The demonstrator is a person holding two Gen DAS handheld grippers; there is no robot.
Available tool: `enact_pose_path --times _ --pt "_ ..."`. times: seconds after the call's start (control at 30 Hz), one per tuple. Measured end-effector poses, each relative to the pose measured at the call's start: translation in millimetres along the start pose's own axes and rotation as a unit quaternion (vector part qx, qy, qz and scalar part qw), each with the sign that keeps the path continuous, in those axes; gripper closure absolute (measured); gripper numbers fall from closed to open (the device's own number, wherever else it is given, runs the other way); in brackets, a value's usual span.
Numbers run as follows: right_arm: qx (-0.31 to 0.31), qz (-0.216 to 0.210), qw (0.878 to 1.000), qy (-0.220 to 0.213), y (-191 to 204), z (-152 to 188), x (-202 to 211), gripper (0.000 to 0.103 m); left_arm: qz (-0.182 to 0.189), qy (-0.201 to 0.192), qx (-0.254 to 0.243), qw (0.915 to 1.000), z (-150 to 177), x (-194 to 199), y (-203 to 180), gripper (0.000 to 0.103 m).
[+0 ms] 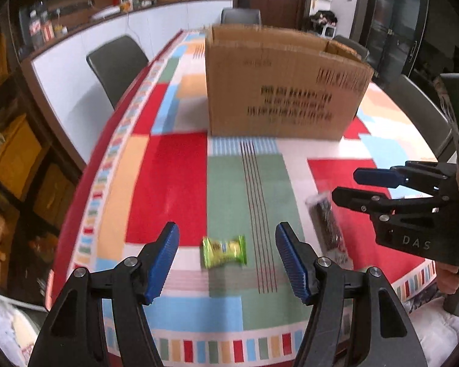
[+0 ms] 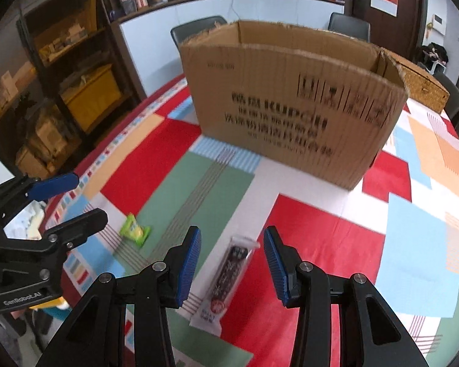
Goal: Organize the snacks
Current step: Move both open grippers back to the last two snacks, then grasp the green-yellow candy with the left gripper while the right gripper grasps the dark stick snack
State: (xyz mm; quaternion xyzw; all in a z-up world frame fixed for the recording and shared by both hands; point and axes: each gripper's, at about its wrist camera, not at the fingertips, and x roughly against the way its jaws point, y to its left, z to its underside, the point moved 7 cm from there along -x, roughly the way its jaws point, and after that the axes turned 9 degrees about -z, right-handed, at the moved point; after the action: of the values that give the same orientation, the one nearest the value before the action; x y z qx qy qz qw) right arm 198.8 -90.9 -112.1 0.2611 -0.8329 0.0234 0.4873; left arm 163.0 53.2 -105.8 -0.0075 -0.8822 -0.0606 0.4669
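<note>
- While you are working over the surface, its patchwork cloth of red, green, blue and orange is lying under everything.
- You are facing an open cardboard box that is standing upright toward the far side, printed wall turned to you.
- You are holding the left tongs wide open and gripping nothing; the green snack packet is lying flat on the cloth between its blue pads.
- You are holding the right tongs wide open too, gripping nothing; the long dark snack bar in clear wrap is lying between its pads, just right of the green packet.
</note>
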Motion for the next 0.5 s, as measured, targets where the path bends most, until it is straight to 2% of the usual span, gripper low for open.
enact_pose_path --times 0.17,0.5 --pt "-0.007 0.000 0.999 0.036 -2.8 15.1 -17.6 0.060 0.003 0.035 -0.001 0.9994 16.9 -22.6 -2.1 0.038" --pt "-0.027 -0.006 0.995 0.095 -9.9 36.7 -47.7 0.060 -0.002 0.056 -0.011 0.9984 29.1 -49.6 -1.5 0.038"
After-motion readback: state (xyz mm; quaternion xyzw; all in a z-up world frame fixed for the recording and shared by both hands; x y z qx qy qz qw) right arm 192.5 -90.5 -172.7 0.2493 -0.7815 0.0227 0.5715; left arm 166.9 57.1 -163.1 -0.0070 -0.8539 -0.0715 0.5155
